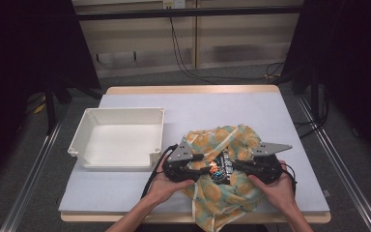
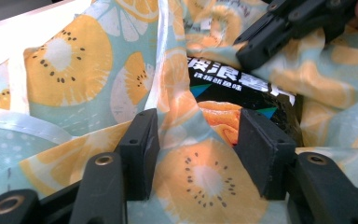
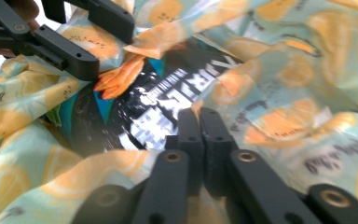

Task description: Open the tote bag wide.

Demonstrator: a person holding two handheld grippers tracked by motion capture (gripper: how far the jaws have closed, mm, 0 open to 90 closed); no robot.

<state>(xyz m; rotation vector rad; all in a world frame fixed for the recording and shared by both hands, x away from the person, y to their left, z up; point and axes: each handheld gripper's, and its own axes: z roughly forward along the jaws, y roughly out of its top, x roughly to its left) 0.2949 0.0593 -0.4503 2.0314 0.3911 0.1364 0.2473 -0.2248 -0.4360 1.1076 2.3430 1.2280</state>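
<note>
Right gripper (image 3: 200, 122), jaws pinching the bag (image 1: 222, 193) rim beside the snack packet (image 1: 221, 169), should hold taut while left gripper (image 2: 196, 149), jaws spread, closes on the opposite rim.

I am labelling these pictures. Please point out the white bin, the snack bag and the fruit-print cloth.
white bin (image 1: 83, 129): high view, left wall.
snack bag (image 2: 242, 91): left gripper view, black printed front.
fruit-print cloth (image 1: 232, 137): high view, upper folds.
</note>
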